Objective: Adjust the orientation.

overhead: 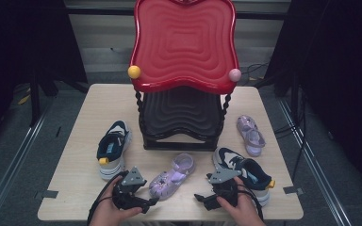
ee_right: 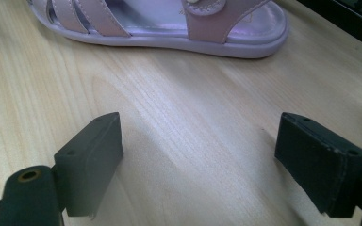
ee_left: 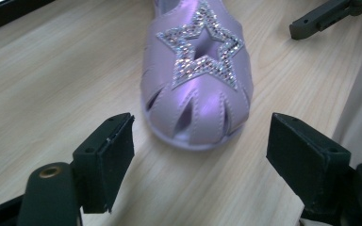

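Near the table's (overhead: pixel 80 117) front edge lies the purple sandal (overhead: pixel 172 176), at two o'clock from our left gripper (overhead: pixel 152 201). Its fingers (ee_left: pixel 106 160) stand open, toe just ahead. Our right gripper (overhead: pixel 199 197) is likewise open and empty. We judge it best to straddle the toe squarely before closing.

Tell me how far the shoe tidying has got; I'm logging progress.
Nothing looks done: both shelves of the red-topped rack hold no shoes, and four shoes lie on the table. In hand: the open left gripper faces the toe of the near lilac star sandal, not gripping. Left: all four shoes.
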A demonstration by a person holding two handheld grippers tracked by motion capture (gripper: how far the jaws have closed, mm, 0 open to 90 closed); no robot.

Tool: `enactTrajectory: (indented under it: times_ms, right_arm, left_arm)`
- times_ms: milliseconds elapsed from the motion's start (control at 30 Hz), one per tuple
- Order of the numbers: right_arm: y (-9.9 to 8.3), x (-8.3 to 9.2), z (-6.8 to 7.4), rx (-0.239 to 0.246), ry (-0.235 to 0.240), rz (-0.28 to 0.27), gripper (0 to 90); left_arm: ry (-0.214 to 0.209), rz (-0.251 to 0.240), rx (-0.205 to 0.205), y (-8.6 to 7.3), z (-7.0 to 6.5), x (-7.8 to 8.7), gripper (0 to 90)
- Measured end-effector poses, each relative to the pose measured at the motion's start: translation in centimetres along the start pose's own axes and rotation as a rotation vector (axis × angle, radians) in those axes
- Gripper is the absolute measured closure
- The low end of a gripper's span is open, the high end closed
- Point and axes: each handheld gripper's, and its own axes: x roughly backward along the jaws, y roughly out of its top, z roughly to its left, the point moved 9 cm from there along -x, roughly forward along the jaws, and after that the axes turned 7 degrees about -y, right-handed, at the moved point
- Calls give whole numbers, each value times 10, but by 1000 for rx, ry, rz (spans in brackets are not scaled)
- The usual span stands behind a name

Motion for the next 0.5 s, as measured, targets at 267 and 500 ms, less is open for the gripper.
enactTrajectory:
  times_ms: [267,500]
  right_arm:
    - [-1,1,0,5,5,-1,149]
    - [-2,2,-1,5,7,-1,149]
  left_arm:
    - [21,28,-7,1,5,-17,221]
    - [28,38,-21,0,7,-22,230]
